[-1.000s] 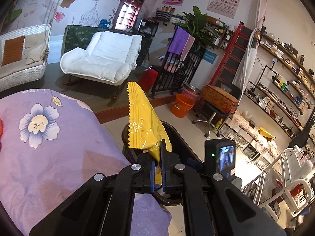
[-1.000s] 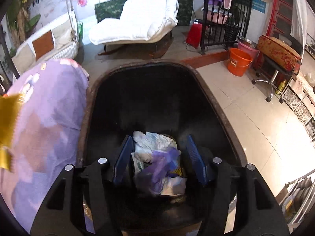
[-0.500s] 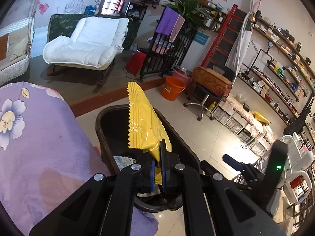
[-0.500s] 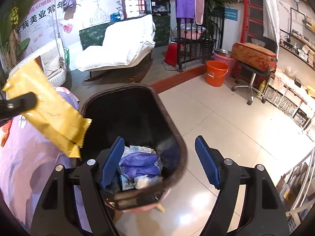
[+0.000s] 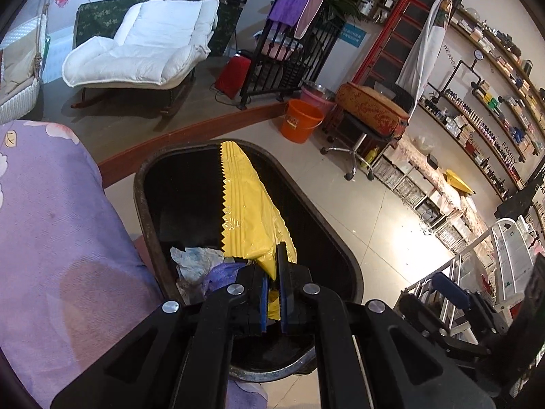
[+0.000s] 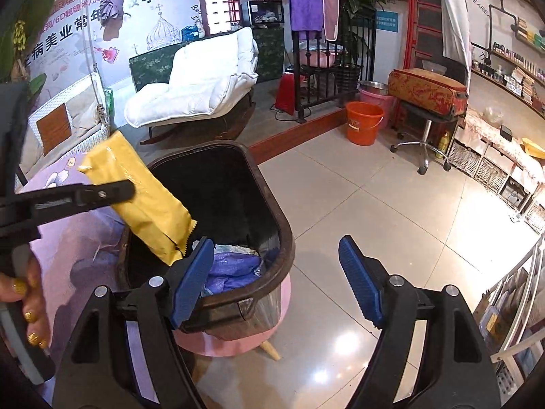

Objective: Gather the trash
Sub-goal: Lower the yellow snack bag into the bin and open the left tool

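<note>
The left gripper [image 5: 272,284] pinches a yellow wrapper [image 5: 250,211] above the black bin [image 5: 143,211], its lower end hidden between the jaws. The right gripper [image 6: 277,281] hangs spread and empty beside the bin, which holds crumpled white and purple trash [image 6: 231,267].

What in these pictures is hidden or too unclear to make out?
- Left wrist view: the yellow wrapper covers part of the trash bin interior.
- Right wrist view: the bin's bottom is hidden under purple trash.
- Wrapper printing: none legible in either view.
- Shelf bottles: too small to identify.

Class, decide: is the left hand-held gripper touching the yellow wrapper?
Touching. The left wrist view shows the left hand-held gripper clamped on the yellow wrapper's lower end.
</note>
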